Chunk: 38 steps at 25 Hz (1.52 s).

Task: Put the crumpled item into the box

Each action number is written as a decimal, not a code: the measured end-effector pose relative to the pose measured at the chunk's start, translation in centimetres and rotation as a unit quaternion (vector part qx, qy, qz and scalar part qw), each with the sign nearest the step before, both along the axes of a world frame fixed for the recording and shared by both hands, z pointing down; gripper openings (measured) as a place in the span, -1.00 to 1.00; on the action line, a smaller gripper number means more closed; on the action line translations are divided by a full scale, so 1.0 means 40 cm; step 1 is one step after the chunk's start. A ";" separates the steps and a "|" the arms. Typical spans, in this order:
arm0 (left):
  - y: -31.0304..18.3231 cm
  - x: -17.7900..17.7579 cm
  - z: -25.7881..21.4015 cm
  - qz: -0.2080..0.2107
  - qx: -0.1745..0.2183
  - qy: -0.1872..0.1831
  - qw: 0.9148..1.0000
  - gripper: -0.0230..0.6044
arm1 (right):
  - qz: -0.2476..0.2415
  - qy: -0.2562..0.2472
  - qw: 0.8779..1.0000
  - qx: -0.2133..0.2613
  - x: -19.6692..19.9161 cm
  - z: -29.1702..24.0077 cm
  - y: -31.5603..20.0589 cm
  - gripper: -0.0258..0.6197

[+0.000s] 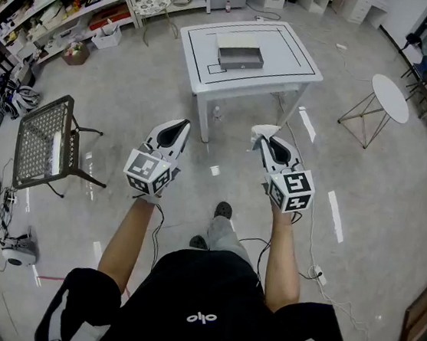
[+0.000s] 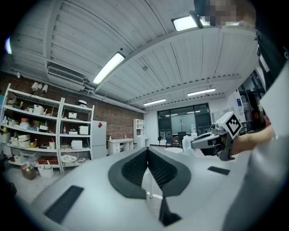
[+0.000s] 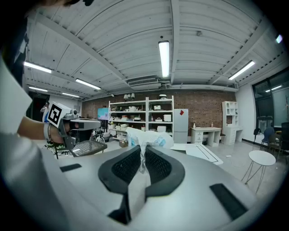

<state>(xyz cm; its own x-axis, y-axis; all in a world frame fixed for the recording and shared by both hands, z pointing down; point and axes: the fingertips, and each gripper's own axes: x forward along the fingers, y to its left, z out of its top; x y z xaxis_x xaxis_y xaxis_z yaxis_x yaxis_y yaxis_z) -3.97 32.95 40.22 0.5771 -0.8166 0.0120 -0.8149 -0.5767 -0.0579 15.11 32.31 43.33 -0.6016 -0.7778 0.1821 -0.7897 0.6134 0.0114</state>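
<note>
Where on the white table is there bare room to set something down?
The table is bare to the left, right and front of the box, out to its edges. Only the middle, where the box sits, is taken.

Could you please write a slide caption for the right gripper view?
Right claw shut on a crumpled white wrapper, with the white table ahead.

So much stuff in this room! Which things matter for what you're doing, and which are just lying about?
For the job:
crumpled item, pinched in the right gripper's jaws
grey box on the white table

Just lying about:
mesh chair
round side table
cluttered shelves
left gripper, idle, jaws together on nothing
</note>
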 end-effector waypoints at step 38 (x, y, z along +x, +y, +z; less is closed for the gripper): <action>-0.457 0.081 0.000 -0.008 -0.003 -0.004 1.000 -0.90 | -0.009 -0.020 1.000 -0.001 0.085 -0.004 -0.487 -0.79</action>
<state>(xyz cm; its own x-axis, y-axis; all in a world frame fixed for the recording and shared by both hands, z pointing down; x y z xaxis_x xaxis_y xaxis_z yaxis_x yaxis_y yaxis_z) -0.74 14.67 40.23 0.5644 -0.8252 0.0217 -0.8232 -0.5646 -0.0599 18.50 12.82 43.16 -0.6219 -0.7669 0.1585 -0.7787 0.6271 -0.0211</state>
